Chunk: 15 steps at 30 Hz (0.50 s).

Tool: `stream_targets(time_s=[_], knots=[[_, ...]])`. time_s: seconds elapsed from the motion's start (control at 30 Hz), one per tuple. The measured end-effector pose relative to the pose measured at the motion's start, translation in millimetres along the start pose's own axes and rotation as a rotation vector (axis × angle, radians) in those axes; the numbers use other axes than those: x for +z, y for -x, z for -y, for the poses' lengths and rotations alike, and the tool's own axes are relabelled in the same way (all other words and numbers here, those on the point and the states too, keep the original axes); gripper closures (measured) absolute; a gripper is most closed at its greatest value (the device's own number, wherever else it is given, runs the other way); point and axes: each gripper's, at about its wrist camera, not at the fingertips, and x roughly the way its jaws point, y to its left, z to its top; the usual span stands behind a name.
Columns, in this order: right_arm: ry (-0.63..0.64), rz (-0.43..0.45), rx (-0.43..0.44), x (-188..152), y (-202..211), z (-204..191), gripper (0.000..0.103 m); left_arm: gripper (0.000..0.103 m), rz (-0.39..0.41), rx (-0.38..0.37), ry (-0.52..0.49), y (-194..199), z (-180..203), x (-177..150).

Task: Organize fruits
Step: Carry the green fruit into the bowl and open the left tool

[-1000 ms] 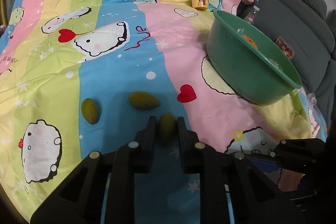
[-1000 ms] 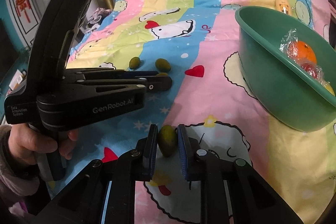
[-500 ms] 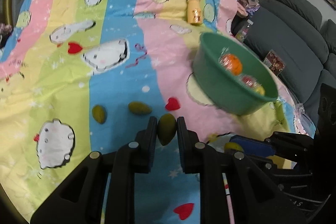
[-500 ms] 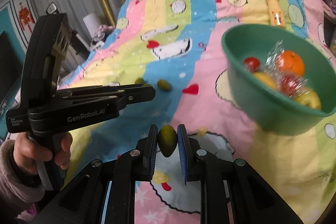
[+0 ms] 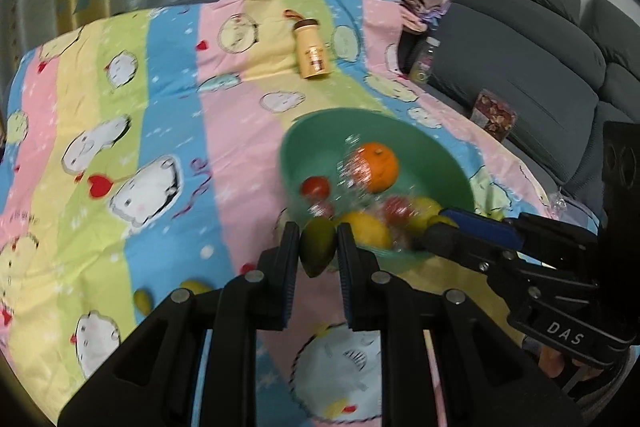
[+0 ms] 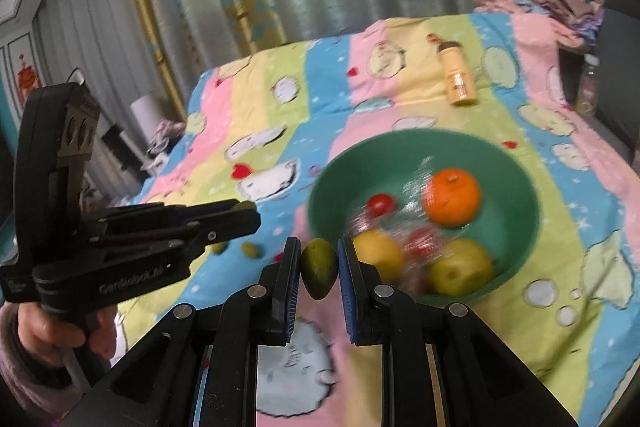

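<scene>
**mangofan:** While both grippers were up over the striped cartoon bedsheet, the biggest thing ahead of either set of jaws was the green basin, sitting just past the tips and off to the right. It had an orange, a yellow fruit, a yellow-green apple and a small red tomato in it, with some crinkly clear plastic wrap, kinda blurry.

**umi_newbie:** And the grippers themselves?

**mangofan:** The left gripper was clamped on a green mango, pinched between the pads and lifted off the sheet, right at the near rim of the basin. The right gripper was doing the same with a second green mango, also at the near rim.

**umi_newbie:** Anything left on the bed?

**mangofan:** Yep, two loose mangoes lay on the sheet left of the right jaws, well apart from the basin. Far ahead was a little yellow bottle lying on its side.
</scene>
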Motion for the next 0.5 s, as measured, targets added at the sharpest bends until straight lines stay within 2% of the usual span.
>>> stream_targets(time_s=[0.23, 0.5], knots=[[-0.041, 0.018, -0.035, 13, 3, 28, 0.082, 0.085, -0.022, -0.003, -0.064, -24, 29, 20], [-0.074, -0.027, -0.062, 15, -8, 48, 0.082, 0.084, -0.085, 0.013, -0.084, -52, 38, 24]])
